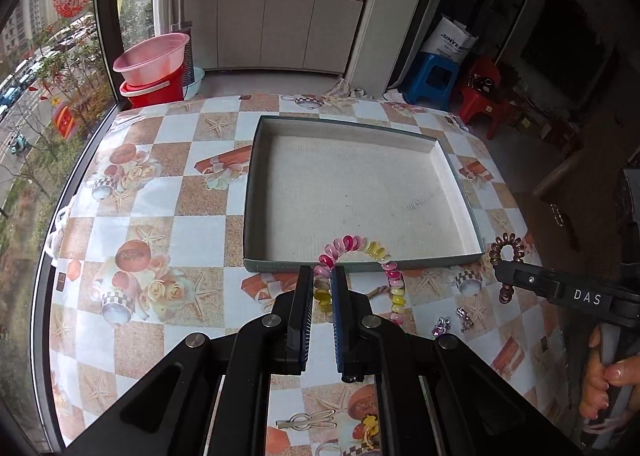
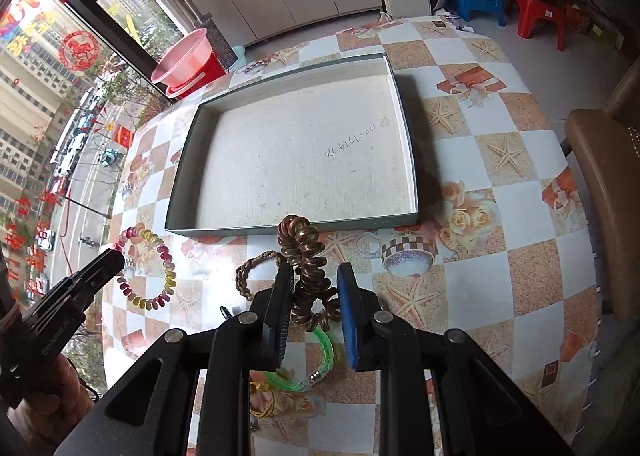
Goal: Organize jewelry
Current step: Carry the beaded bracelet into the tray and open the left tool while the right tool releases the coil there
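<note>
My left tongs [image 1: 322,276] are clamped on a pink-and-yellow spiral hair tie [image 1: 360,256], which dangles clear of the counter [image 1: 160,176] just short of the box lid's [image 1: 256,176] near wall. My right tongs [image 2: 314,284] pinch a brown spiral hair tie [image 2: 306,256] the same way. I hold both up, I'd say, to clear that rim. The lid itself holds nothing yet. A braided bracelet [image 2: 250,268] and a green bangle [image 2: 320,360] wait below.
</note>
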`<state>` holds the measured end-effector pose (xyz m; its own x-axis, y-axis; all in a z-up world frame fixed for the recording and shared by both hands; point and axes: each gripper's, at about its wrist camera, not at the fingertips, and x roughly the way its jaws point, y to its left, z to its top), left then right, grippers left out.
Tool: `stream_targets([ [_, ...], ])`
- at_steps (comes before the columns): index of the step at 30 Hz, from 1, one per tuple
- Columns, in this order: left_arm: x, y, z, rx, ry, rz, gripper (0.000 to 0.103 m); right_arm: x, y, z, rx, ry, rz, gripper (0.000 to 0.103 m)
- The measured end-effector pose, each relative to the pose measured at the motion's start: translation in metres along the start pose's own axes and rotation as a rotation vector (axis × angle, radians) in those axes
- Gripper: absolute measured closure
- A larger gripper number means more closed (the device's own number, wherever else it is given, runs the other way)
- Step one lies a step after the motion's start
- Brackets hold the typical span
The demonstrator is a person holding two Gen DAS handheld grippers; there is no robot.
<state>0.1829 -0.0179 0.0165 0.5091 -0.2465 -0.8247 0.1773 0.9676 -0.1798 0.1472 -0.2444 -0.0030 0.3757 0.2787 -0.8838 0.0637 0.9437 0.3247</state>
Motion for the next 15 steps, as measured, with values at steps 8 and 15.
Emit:
stream_targets([
  [8, 0.064, -0.008, 0.050, -0.041, 0.012, 0.041, 0.081, 0.045, -0.001, 0.077, -0.016, 0.033, 0.033, 0.079],
  [15, 0.119, -0.013, 0.073, -0.027, 0.045, 0.100, 0.081, 0.096, -0.006, 0.119, -0.046, 0.076, 0.028, 0.079],
])
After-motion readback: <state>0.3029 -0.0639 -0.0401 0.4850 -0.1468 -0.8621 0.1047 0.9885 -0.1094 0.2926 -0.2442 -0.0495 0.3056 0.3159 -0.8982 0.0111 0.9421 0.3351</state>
